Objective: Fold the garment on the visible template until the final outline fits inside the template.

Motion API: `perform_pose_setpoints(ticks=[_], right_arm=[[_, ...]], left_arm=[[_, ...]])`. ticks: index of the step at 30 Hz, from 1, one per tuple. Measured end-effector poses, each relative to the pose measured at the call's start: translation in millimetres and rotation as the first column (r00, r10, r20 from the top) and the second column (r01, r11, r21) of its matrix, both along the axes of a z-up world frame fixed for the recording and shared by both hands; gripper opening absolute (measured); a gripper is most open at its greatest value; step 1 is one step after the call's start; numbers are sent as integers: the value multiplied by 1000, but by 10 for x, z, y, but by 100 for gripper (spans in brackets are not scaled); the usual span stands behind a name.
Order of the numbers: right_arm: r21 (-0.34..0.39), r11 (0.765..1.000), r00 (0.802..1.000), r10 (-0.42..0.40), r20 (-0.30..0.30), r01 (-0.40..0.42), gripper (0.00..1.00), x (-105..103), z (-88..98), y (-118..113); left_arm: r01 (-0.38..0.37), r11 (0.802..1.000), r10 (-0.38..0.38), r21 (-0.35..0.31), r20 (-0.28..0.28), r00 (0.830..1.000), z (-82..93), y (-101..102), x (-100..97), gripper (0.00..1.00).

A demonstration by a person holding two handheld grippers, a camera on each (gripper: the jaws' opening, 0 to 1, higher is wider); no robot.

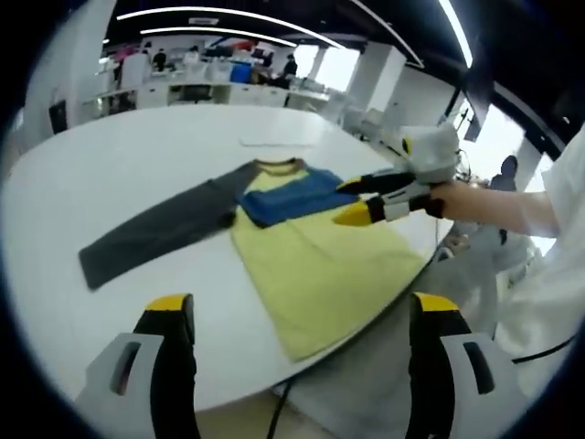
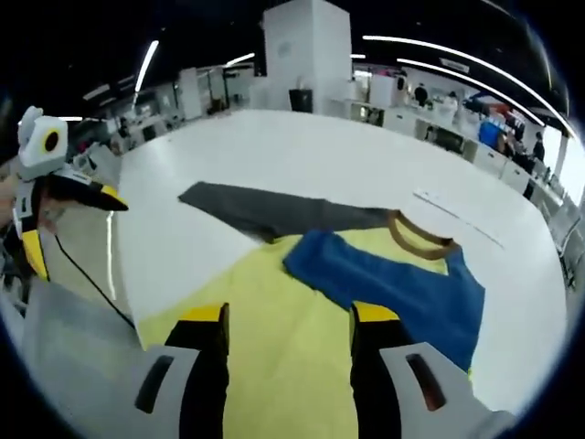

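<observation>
Garment (image 1: 311, 261) lies flat on the white table (image 1: 137, 174), near the table's edge on the person's side: a long-sleeved shirt with a yellow body, a brown-trimmed collar (image 1: 279, 165) and two sleeves of different colour. Its grey sleeve (image 1: 160, 229) stretches out straight across the tabletop, away from the body. The blue sleeve (image 1: 297, 197) is folded in over the chest, lying across the yellow cloth just below the collar. In the right gripper view the same blue sleeve (image 2: 393, 283) runs across the yellow body, with the grey sleeve (image 2: 265, 208) reaching off beyond it and the collar (image 2: 416, 236) between them. The right gripper (image 1: 355, 203) hovers over the folded blue sleeve near the shirt's shoulder, its yellow-tipped jaws parted with nothing between them; whether they touch the cloth cannot be told. In its own view, the right gripper (image 2: 291, 320) shows both jaws apart above the yellow cloth. The left gripper (image 1: 302, 315) is held back at the table's near edge, jaws wide apart and empty, off the garment's hem. It also appears at the side of the right gripper view (image 2: 69, 219), away from the table. A person's hand (image 1: 475, 201) and white sleeve (image 1: 567, 256) hold the right gripper. Beyond the table lies an open office with desks and people (image 1: 155, 62) in the distance.
</observation>
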State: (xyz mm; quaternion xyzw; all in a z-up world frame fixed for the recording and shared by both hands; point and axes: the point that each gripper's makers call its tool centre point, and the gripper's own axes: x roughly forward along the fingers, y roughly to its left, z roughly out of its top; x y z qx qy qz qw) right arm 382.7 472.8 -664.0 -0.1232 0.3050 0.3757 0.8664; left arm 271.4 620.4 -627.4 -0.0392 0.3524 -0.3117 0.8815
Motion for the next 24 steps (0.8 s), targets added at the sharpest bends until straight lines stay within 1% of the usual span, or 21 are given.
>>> perform_pose_setpoints(ticks=[5,11,16,18,21,24], right_arm=[[25,999,1000,-20,-5,20,64,-88,95,-173],[53,997,999,-53,-9,54,77,-179,239,-444],[90,993,996,-76,-42,79,90,-282,340,-670],[93,992,996,-82,-41,85,92,-313,378,-756],[105,988,993,-105,-46,110,96,-349,416,-946],[105,986,990,-128,-53,133,99,-366,416,-1109]], left_arm=[[7,1000,-7,7,2,1000,23,-102,-48,94],[17,1000,-17,25,8,1000,94,-213,-94,93],[-1,1000,1,22,14,1000,140,-224,-83,93],[-9,1000,9,25,14,1000,148,-219,-74,93],[-18,999,17,35,14,1000,170,-212,-62,93],[-26,999,25,39,18,1000,202,-213,-49,93]])
